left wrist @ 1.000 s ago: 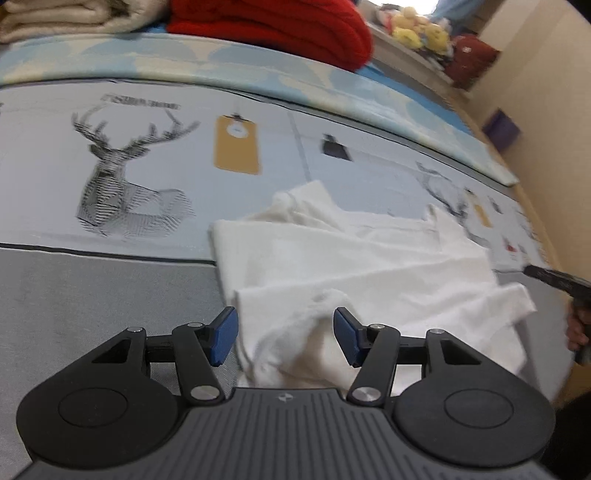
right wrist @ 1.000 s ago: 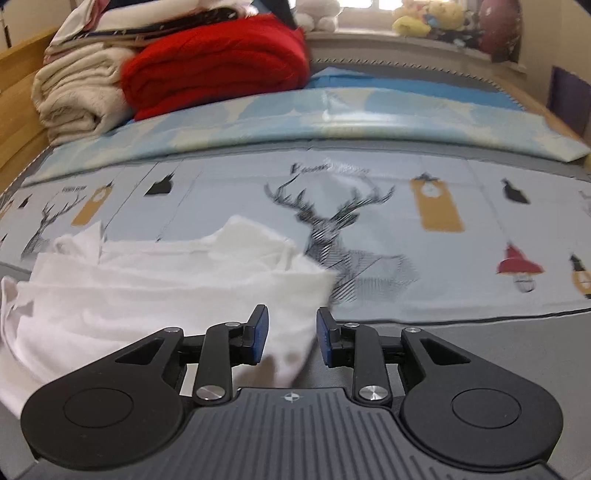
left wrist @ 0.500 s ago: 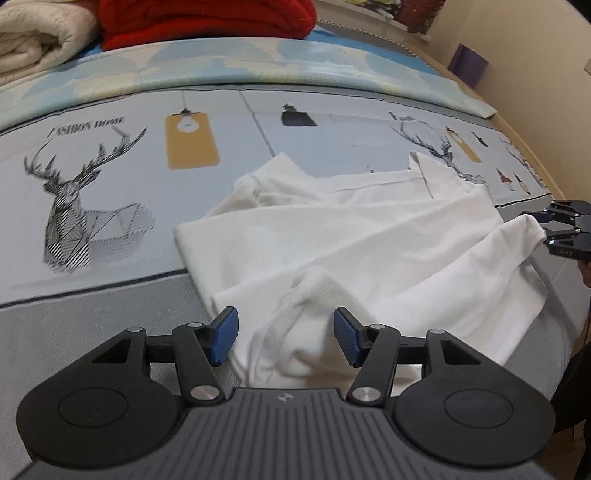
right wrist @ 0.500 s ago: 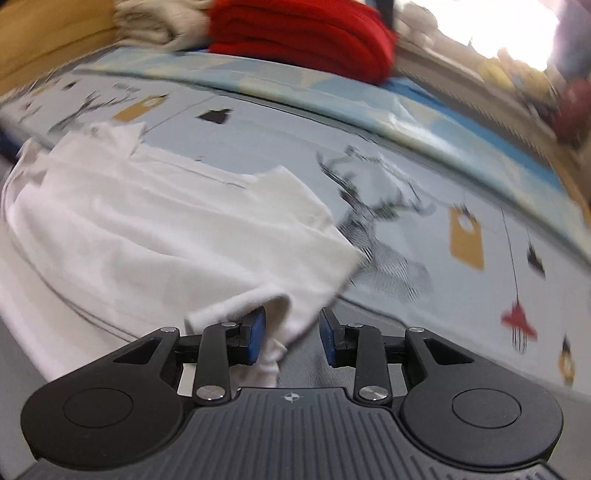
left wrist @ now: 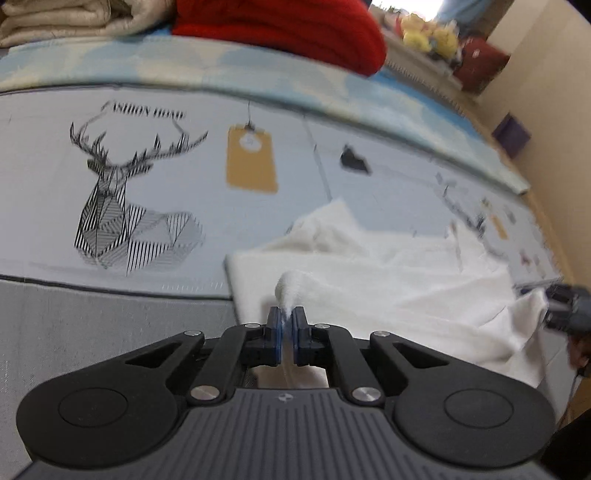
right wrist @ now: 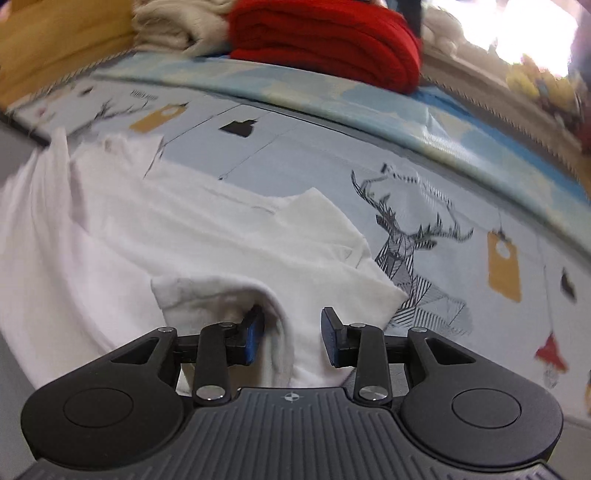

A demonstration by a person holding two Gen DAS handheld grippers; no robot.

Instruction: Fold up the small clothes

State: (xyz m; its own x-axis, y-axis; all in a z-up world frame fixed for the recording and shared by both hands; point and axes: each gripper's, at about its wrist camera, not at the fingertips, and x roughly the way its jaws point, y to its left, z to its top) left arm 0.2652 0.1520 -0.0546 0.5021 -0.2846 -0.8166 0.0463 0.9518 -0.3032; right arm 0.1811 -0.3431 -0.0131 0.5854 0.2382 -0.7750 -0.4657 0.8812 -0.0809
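A small white garment (left wrist: 388, 280) lies crumpled on the printed bedsheet. My left gripper (left wrist: 286, 325) is shut on a pinched fold of its near edge. In the right wrist view the same white garment (right wrist: 184, 240) spreads to the left and centre. My right gripper (right wrist: 291, 332) is open, its fingers either side of a raised fold at the garment's near corner. The right gripper also shows in the left wrist view (left wrist: 565, 306) at the garment's far right edge.
The grey bedsheet (left wrist: 147, 177) carries deer and tag prints. A red blanket (right wrist: 325, 40) and a beige folded blanket (right wrist: 173, 26) are stacked at the back. Plush toys (left wrist: 428, 29) sit on the far ledge. A wooden bed frame (right wrist: 55, 40) rises at the left.
My left gripper has shut on a fold of the white garment. My right gripper has opened wider and moved over the garment's near corner.
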